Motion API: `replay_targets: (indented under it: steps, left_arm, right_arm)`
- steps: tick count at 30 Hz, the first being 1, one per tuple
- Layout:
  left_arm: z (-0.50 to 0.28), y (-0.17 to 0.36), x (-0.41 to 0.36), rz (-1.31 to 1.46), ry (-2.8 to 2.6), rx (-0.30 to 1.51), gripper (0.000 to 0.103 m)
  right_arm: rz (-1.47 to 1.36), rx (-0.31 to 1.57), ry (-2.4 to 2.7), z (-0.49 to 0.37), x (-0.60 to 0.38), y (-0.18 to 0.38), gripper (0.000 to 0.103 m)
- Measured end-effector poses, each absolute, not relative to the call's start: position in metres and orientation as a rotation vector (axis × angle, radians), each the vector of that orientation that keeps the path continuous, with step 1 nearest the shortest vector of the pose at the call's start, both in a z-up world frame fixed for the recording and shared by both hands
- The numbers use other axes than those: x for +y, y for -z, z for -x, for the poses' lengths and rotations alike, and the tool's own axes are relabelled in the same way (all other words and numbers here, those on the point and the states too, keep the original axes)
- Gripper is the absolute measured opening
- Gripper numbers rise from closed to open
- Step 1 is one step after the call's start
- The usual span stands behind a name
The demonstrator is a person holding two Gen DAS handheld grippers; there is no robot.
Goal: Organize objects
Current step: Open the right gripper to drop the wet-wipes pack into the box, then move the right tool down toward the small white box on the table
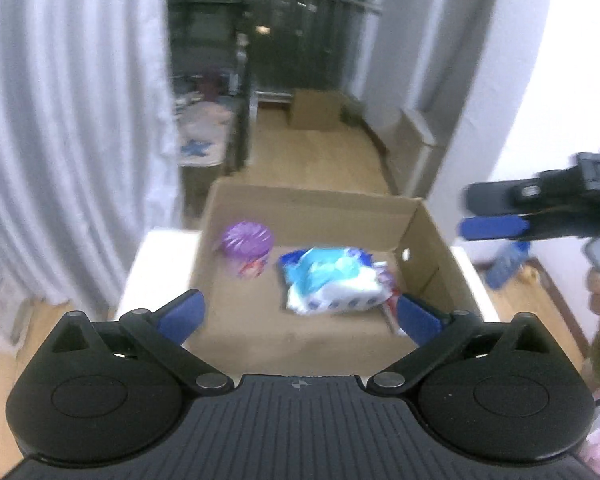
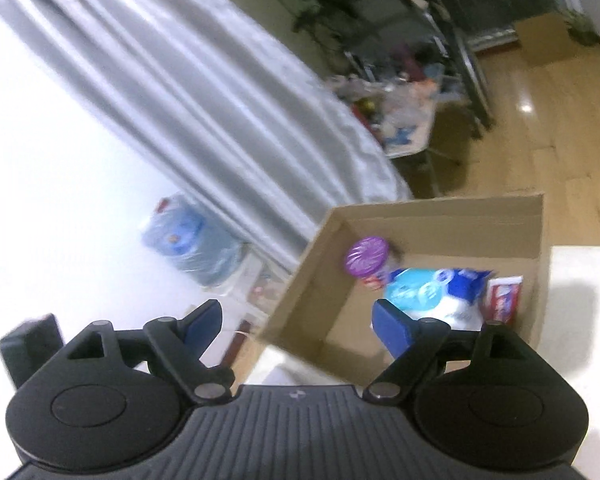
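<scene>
Cardboard is the landmark: an open box (image 1: 312, 216) sits on a white bench (image 1: 156, 256), and everything that counts is placed against it.

Farthest left inside the box, close to its back-left corner, stands a small purple-lidded tub (image 1: 247, 240). To the right of the tub, about the middle of the box floor, lies a blue and white soft packet (image 1: 332, 280), its long axis running roughly across the box from left to right. Against the box's right wall, touching or just beside the packet, is a red and white carton (image 2: 504, 298); the blur leaves the contact unclear.

The left tongs (image 1: 300, 312) hang over the near edge of the box, spread wide with nothing between them. The packet lies ahead and a little right of their middle, so its length sits roughly across their line of approach, and their right finger (image 1: 418, 316) is already close to its near end.

The right tongs (image 2: 298, 320) are also spread wide and hold nothing. They hover off the box's left side, left finger out over the floor, right finger (image 2: 392, 324) over the box.

My judgement is that the left tongs are the nearer to the packet.
</scene>
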State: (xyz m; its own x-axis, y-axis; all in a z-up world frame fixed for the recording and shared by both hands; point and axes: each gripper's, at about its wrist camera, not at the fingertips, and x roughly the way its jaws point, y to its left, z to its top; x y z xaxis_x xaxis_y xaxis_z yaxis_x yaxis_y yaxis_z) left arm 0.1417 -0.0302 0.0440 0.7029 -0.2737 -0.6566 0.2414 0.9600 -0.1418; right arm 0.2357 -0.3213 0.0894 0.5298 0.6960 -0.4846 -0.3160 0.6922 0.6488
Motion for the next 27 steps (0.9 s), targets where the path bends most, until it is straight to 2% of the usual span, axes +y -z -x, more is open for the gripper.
replay_targets:
  steps: [5,10,16,21,27]
  left_arm:
    - [-0.102,-0.007,-0.004,0.168,0.162,0.757,0.102]
    - [-0.085,0.033,0.014,0.296,0.127,0.786,0.102]
    - [-0.085,0.068,0.025,0.295,0.101,0.851,0.102]
    - [-0.091,0.087,0.028,0.246,0.086,0.875,0.098]
    - [-0.094,0.101,0.033,0.188,0.094,0.880,0.087]
  right_arm:
    - [-0.488,0.784,-0.723,-0.206,-0.297,-0.082,0.087]
    - [-0.461,0.841,-0.772,-0.198,-0.255,-0.055,0.087]
    - [-0.396,0.900,-0.780,-0.209,-0.199,-0.016,0.086]
    - [-0.313,0.921,-0.737,-0.225,-0.159,0.019,0.074]
    - [-0.204,0.937,-0.720,-0.242,-0.121,0.047,0.069]
